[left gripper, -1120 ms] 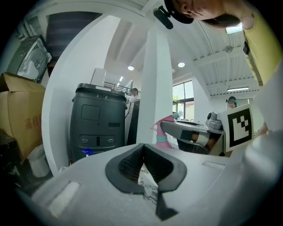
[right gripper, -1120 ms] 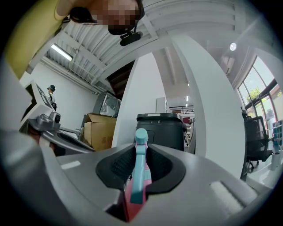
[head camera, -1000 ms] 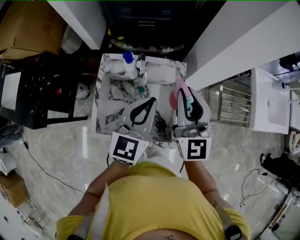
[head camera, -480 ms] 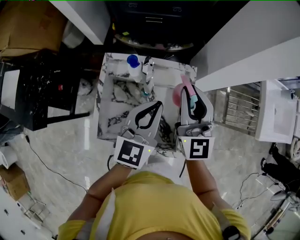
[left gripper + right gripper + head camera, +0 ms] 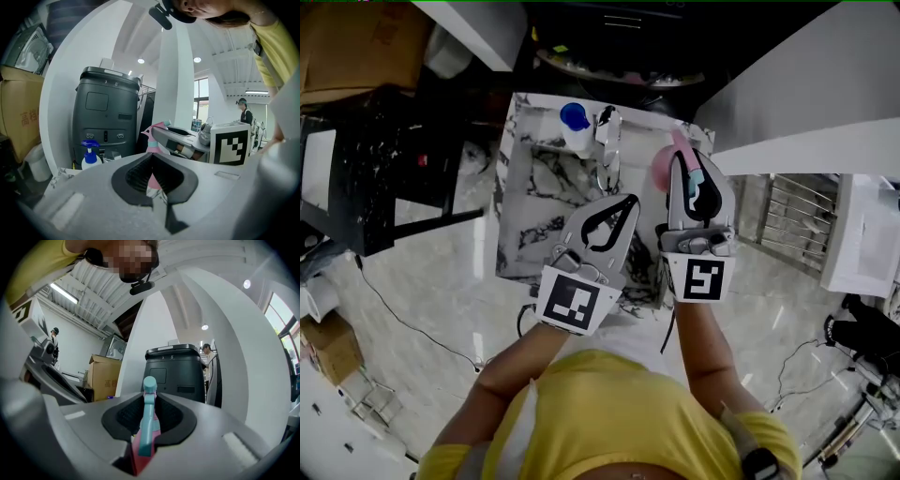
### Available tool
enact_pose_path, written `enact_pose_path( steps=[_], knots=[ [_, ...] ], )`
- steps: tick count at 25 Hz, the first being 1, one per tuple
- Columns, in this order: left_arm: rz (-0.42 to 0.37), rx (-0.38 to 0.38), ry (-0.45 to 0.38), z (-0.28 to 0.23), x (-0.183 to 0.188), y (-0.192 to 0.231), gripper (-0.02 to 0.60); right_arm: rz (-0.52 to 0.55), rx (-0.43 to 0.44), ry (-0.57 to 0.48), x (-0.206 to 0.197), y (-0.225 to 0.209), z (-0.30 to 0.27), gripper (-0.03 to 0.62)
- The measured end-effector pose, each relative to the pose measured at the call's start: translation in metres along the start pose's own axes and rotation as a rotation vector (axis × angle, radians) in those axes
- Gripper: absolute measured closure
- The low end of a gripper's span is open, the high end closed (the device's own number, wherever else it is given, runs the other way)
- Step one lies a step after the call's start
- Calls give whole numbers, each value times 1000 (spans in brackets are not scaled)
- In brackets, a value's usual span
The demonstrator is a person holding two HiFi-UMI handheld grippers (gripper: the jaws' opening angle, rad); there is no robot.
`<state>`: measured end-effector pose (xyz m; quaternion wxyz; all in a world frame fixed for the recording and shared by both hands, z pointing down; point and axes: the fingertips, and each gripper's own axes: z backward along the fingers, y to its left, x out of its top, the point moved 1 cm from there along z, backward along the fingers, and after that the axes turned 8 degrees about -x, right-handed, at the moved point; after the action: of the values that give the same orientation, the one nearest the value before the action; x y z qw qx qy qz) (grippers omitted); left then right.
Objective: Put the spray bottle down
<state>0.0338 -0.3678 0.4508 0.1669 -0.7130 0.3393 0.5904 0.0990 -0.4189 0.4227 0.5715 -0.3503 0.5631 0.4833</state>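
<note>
The right gripper was shut tight on the pink spray bottle. It held the bottle by the thin top part, with the blue-green trigger right between the jaws. The bottle hung over the right side of the marble sink top, near the tap. The pictures did not show whether its bottom was touching the stone yet. The left gripper was closed with nothing in it, just beside the right one and over the bowl of the sink.

Some things could have gone wrong from here. The flat strip beside the bowl looked thin. If the bottle were let go while leaning, or with its bottom half over the edge, it could have tipped into the bowl or dropped off the side to the floor. The jaws sat on the trigger, so a harder squeeze could have made it spray. The tap and the blue pump bottle stood close by, so a swing to the left could have knocked them. The left gripper was near enough to bump the bottle too.

Compared with a second before, both grippers had gone lower and farther in over the sink top. The sink looked bigger in the head view. The right gripper's hold was the same, and the left gripper was closed then too.
</note>
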Motion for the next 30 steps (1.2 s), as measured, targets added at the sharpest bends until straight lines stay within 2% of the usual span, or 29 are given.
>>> enact_pose_path(
  steps=[14,20,30],
  knots=[
    [5,19,41,-13,-15,10,584,-34,9,-24,-44,-4,-28,530],
    [1,27,65,-13,-21,12,584,-97,9,-41,-49,2,-37,530],
    [17,6,92,-14,-33,3,584,-120,2,-82,-55,-1,-30,530]
  ],
)
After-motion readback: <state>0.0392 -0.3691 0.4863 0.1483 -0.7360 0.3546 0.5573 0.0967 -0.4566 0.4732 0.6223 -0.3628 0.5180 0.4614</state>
